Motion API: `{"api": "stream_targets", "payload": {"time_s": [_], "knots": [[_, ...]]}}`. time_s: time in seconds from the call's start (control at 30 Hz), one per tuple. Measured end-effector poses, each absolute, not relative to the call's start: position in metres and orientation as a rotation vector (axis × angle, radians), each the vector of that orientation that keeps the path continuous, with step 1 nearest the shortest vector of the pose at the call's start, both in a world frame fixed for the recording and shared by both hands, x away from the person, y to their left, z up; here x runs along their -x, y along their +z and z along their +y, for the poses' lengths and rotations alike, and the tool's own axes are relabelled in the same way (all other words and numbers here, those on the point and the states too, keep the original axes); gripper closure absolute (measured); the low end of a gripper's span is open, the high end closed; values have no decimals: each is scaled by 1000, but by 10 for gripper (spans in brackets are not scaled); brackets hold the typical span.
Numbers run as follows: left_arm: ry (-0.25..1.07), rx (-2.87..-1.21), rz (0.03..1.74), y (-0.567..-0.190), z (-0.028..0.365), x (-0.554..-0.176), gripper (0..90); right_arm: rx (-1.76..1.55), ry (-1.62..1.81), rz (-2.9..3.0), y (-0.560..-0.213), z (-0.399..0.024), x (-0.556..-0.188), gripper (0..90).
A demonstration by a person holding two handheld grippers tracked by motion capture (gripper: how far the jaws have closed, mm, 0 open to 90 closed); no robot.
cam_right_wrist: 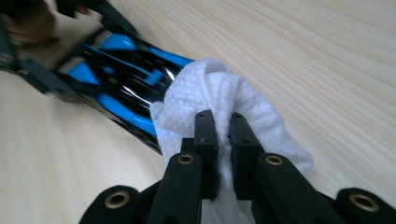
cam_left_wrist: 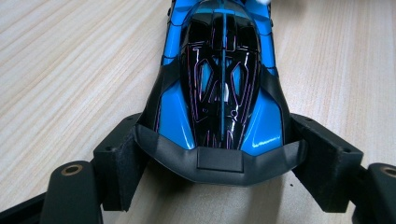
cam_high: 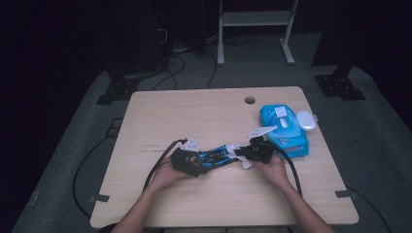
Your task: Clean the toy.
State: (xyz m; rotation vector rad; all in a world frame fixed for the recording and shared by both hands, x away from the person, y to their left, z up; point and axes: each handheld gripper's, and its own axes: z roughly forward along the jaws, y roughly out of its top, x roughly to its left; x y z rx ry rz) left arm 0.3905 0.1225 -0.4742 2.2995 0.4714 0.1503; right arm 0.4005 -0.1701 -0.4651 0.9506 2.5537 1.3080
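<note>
On the table, a glossy blue-and-black toy car (cam_left_wrist: 219,88).

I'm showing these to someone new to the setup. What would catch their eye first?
The shiny blue and black toy car near the table's front middle, clamped at one end by the left gripper. At its other end, the right gripper presses a bunched white wipe against it. A blue wipes pack lies at the table's right edge.

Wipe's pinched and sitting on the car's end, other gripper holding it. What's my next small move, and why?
Probably draw the right gripper with its white wipe along the blue toy car toward the left gripper: the wipe covers just one end, and the left jaws clamp the other.
</note>
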Motion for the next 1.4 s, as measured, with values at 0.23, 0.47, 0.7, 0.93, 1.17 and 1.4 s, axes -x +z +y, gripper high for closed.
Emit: {"api": "stream_targets", "payload": {"time_s": [0.23, 0.47, 0.7, 0.93, 1.17, 1.4], "knots": [[146, -2293, 472, -474, 121, -390, 244, -963, 1285, 2552, -466, -173, -402, 832], [135, -2292, 470, -474, 118, -390, 244, -983, 1252, 2578, -465, -190, -395, 832], [117, -2292, 451, -474, 115, -390, 244, -880, 1310, 2563, -448, -150, -402, 832], [112, -2294, 437, -475, 117, -391, 244, -909, 1291, 2538, -460, -134, -417, 833], [131, -2299, 428, -475, 116, -390, 244, -1009, 1225, 2525, -463, -169, -416, 833], [131, -2294, 429, -476, 116, -390, 243, -1007, 1260, 2504, -464, -165, -413, 834]]}}
